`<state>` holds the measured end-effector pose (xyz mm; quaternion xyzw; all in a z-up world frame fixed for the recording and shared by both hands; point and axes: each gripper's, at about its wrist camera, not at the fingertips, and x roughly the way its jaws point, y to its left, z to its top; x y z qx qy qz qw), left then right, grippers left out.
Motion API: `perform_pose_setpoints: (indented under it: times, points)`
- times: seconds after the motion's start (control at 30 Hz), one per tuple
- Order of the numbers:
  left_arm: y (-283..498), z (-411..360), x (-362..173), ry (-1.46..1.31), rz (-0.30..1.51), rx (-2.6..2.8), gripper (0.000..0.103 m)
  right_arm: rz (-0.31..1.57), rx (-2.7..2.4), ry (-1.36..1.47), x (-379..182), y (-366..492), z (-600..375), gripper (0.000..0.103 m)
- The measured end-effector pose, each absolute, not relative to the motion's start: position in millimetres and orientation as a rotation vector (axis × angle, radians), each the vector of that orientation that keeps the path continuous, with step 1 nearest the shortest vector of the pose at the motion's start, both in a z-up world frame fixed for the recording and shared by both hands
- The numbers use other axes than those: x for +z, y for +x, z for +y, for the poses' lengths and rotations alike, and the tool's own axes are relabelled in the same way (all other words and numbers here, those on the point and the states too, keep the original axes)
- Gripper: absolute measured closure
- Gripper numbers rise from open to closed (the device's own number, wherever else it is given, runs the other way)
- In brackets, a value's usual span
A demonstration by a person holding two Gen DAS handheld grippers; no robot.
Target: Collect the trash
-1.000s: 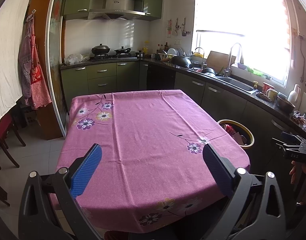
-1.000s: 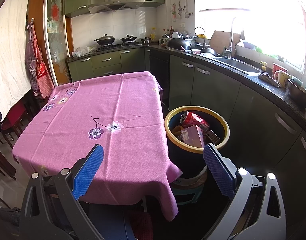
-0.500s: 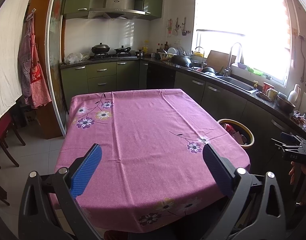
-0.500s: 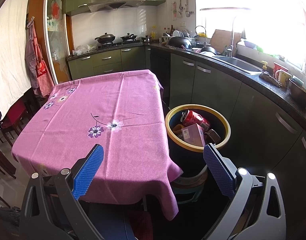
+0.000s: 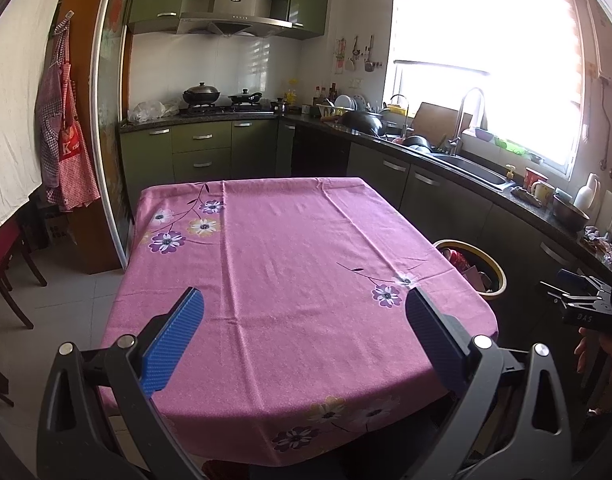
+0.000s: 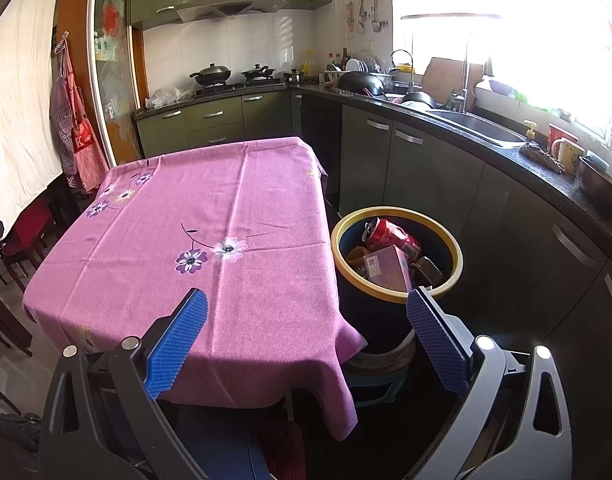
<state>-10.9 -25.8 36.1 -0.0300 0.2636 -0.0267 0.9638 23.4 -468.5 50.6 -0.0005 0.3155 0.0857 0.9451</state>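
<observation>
Beside the table's (image 6: 210, 216) right edge, a can (image 6: 392, 236) and carton (image 6: 386, 266) are seen binned (image 6: 452, 276), judged light, crushable and best taken across their sides, while both grippers (image 5: 304, 320) (image 6: 306, 322) are held agape and empty.

The left wrist view looks down the pink-clothed counter (image 5: 298, 264) toward the stove. The right wrist view sits further right, above the bin (image 6: 398, 256). Both share counter, bin and kitchen cabinets.
</observation>
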Motion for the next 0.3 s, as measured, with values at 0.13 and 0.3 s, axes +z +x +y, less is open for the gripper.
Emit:
perform_pose_setpoints:
  times: [0.13,0.3]
  points:
    - [-0.3,-21.8,31.2,-0.075,0.569,-0.065,0.007,0.645,0.178,-0.001,48.1,25.8,-467.3,0.005]
    - [31.2,-11.4,17.0,-0.07,0.62,-0.051,0.007,0.647,0.201,-0.009,46.5,37.6,-461.0,0.005]
